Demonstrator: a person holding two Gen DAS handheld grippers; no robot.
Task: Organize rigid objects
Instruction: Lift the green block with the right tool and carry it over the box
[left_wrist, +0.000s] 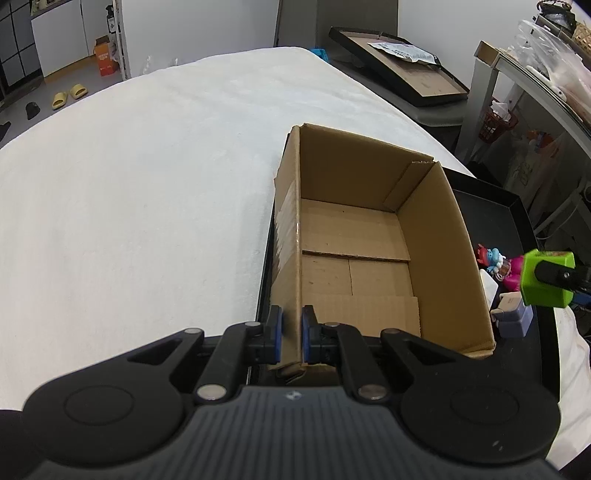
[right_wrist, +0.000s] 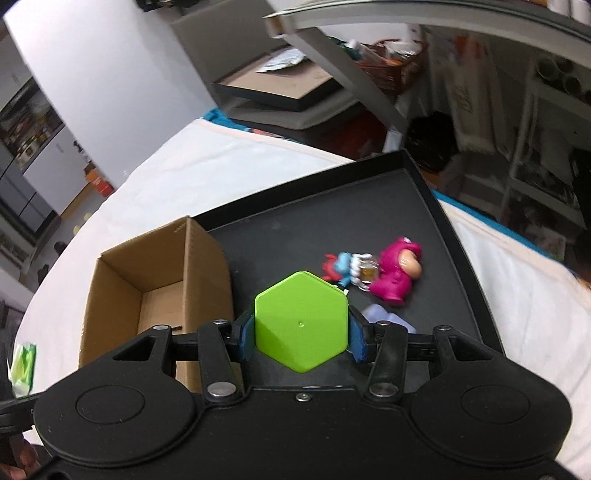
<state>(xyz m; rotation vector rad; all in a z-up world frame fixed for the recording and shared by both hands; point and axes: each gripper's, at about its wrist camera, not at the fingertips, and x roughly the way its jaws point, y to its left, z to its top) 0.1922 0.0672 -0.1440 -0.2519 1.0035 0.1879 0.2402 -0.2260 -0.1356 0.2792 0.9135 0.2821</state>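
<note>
While the left gripper (left_wrist: 290, 334) pinches the cardboard box (left_wrist: 373, 236) wall, the right gripper (right_wrist: 301, 334) fingers clamp the green hexagonal block (right_wrist: 301, 321), flat end toward the camera.

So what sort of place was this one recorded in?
Probably a lived-in home: yellow slippers on the floor, cluttered shelving beside the work surface under a white cloth.
</note>
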